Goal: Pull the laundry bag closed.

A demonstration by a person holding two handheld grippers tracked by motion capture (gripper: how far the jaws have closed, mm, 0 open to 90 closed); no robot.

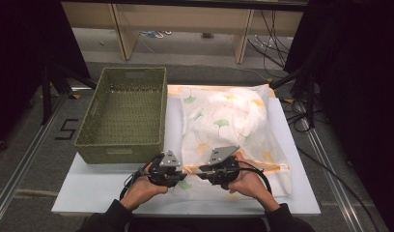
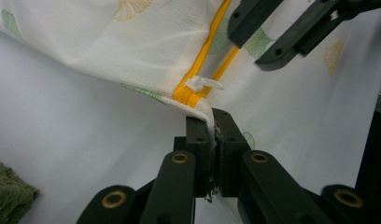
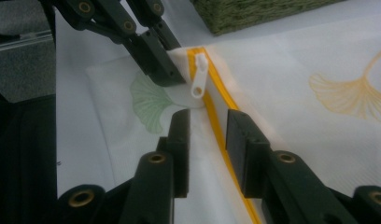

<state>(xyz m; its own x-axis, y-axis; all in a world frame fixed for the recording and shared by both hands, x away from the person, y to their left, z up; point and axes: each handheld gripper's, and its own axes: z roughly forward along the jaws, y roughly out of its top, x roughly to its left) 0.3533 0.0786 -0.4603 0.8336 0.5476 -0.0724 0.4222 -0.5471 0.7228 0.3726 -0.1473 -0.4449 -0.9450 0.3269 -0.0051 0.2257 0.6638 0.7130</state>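
Observation:
A white mesh bag [image 1: 224, 125] printed with ginkgo leaves lies on the white table [image 1: 89, 188], stuffed with something pale. A yellow zipper [image 3: 221, 107] runs along its near edge, with a white pull [image 3: 199, 77] at the left end. My left gripper [image 2: 214, 123] is shut on the bag's corner fabric just beyond the zipper's end, and it appears again at the near edge of the bag [image 1: 178, 176]. My right gripper [image 3: 207, 121] is open, its jaws standing on either side of the yellow tape a little short of the pull [image 2: 203, 84].
A green woven basket [image 1: 122, 116] with nothing inside stands on the table's left half, close beside the bag. Black stands and cables crowd the floor to the right. Bare white table lies in front of the basket.

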